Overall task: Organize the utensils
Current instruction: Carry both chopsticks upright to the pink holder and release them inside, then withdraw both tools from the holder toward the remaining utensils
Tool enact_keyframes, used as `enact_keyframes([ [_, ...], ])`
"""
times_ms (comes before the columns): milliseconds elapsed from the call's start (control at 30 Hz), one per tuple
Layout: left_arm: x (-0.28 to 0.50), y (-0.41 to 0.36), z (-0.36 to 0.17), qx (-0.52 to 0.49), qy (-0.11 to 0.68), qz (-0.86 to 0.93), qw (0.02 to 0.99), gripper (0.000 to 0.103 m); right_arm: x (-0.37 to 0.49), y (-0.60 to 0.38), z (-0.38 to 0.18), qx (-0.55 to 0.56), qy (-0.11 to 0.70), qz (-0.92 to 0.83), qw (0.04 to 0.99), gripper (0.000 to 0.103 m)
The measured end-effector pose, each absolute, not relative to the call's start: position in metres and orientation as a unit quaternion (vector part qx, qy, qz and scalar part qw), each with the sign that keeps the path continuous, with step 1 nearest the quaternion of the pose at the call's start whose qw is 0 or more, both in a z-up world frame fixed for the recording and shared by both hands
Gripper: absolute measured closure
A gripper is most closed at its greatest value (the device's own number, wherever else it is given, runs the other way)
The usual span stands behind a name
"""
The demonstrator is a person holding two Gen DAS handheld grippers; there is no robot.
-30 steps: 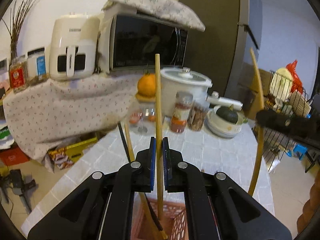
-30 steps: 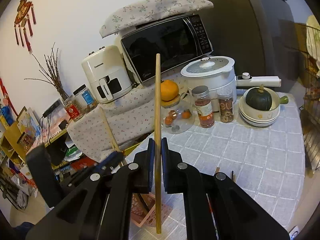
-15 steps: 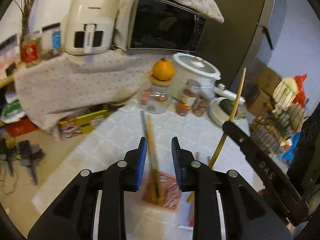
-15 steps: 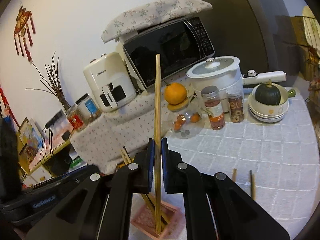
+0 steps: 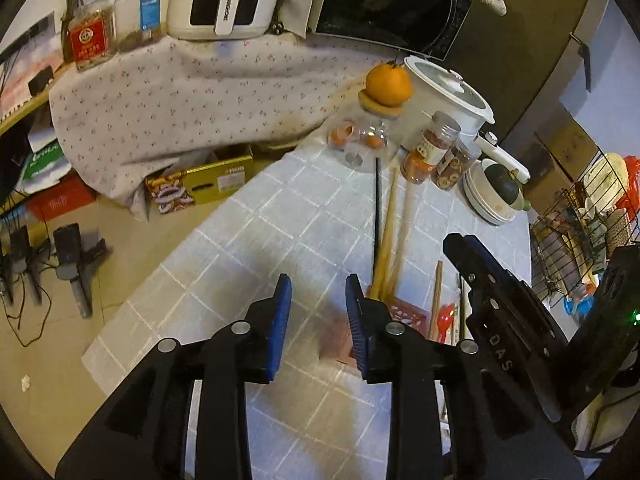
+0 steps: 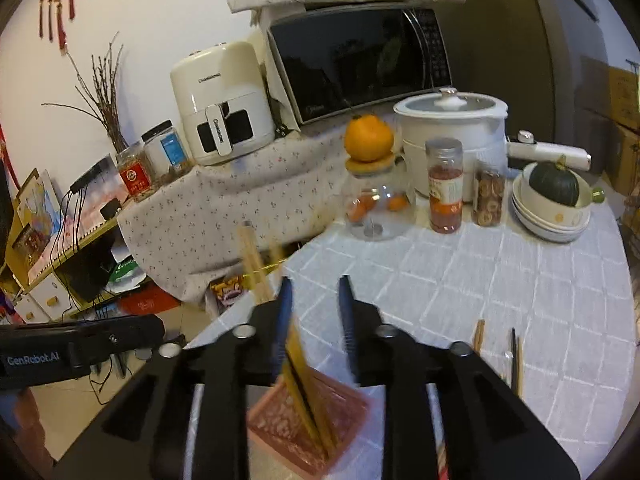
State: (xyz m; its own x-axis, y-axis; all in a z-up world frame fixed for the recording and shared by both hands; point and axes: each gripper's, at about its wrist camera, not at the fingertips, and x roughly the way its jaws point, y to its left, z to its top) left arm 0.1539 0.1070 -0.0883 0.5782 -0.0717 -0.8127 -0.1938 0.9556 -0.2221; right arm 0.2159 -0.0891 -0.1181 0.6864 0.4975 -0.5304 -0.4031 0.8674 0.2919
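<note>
My blue-padded fingers [image 5: 280, 316] stand apart and empty on both the left gripper [image 5: 316, 312] and right gripper [image 6: 314, 322], jaws just opened so the long bamboo chopsticks [image 6: 304, 396] drop upright into the near pink square holder [image 6: 352, 432].

Dim warm indoor light, fisheye-warped edges, slight blur.

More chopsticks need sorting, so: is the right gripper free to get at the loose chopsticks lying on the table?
Probably yes: the right gripper is open and empty, and the loose chopsticks lie uncovered just beside it.
</note>
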Motion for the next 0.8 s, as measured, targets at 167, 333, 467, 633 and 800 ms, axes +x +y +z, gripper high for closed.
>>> enact_keyframes([
  [167, 0.148, 0.092, -0.081, -0.129, 0.451, 0.015, 0.883, 0.076, 0.218, -0.119, -0.096, 0.103, 0.32, 0.221, 0.915, 0.071],
  [333, 0.138, 0.052, -0.073, -0.069, 0.437, -0.046, 0.896, 0.074, 0.225, -0.171, -0.081, 0.15, 0.361, 0.169, 0.904, 0.069],
  [467, 0.128, 0.004, -0.083, -0.007, 0.448, -0.116, 0.886, 0.064, 0.226, -0.218, -0.086, 0.166, 0.434, 0.113, 0.879, 0.065],
  [633, 0.114, -0.058, -0.116, 0.084, 0.476, -0.194, 0.854, 0.038, 0.215, -0.265, -0.106, 0.192, 0.491, 0.077, 0.846, 0.065],
  [800, 0.095, -0.111, -0.152, 0.164, 0.494, -0.271, 0.81, 0.026, 0.201, -0.289, -0.112, 0.182, 0.506, 0.068, 0.84, 0.056],
])
